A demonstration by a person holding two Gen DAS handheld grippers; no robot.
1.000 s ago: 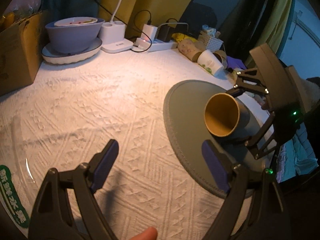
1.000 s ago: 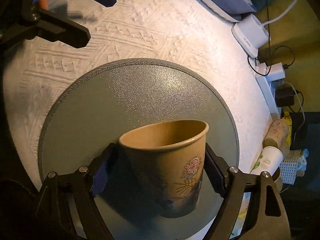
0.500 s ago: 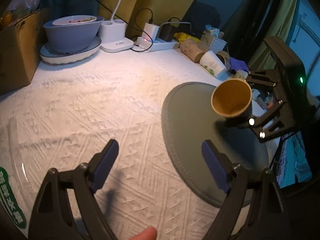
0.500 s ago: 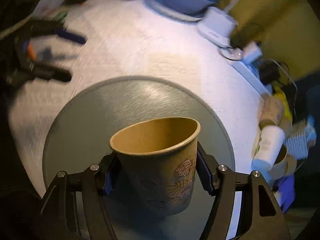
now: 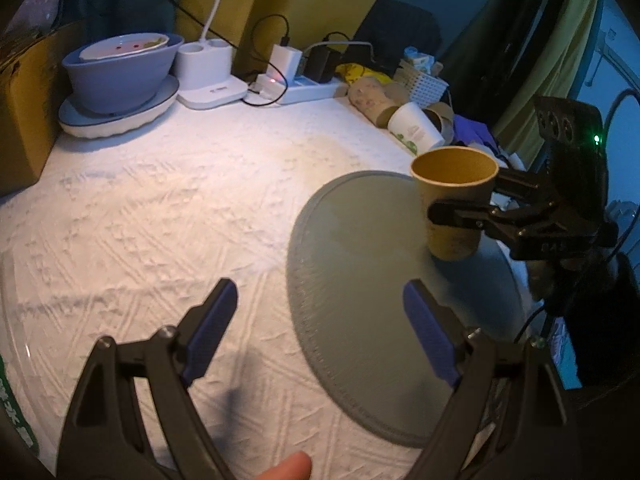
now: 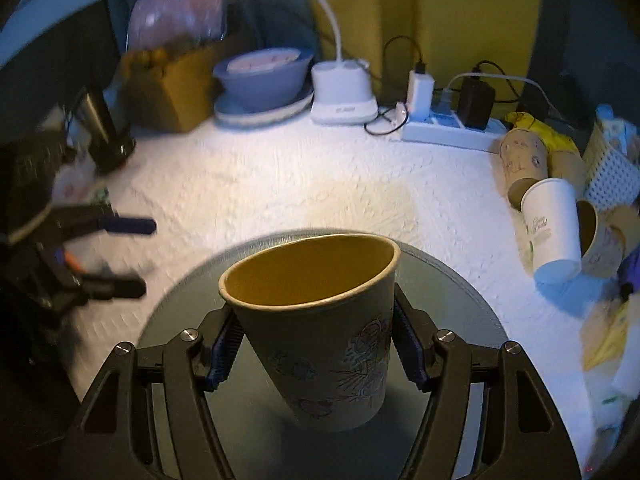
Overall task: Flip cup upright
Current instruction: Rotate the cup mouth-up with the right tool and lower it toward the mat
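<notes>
A brown paper cup [image 6: 320, 340] with a printed drawing stands nearly upright, mouth up, over the round grey mat [image 6: 460, 304]. My right gripper [image 6: 316, 344] is shut on the cup's sides. In the left wrist view the cup [image 5: 454, 200] sits at the mat's [image 5: 360, 280] far right, held by the right gripper [image 5: 460, 216]. My left gripper [image 5: 320, 332] is open and empty, low over the white cloth at the mat's left edge. Whether the cup's base touches the mat is unclear.
Several paper cups [image 6: 548, 220] lie on their sides at the back right beside a white basket [image 6: 608, 172]. A blue bowl on a plate [image 5: 120, 76], a lamp base [image 5: 208, 76], a power strip [image 5: 296, 84] and a cardboard box [image 5: 20, 104] line the back.
My right gripper has rotated the cup from tilted on its side to nearly upright, mouth now facing up. The left gripper has stayed open in about the same place.
</notes>
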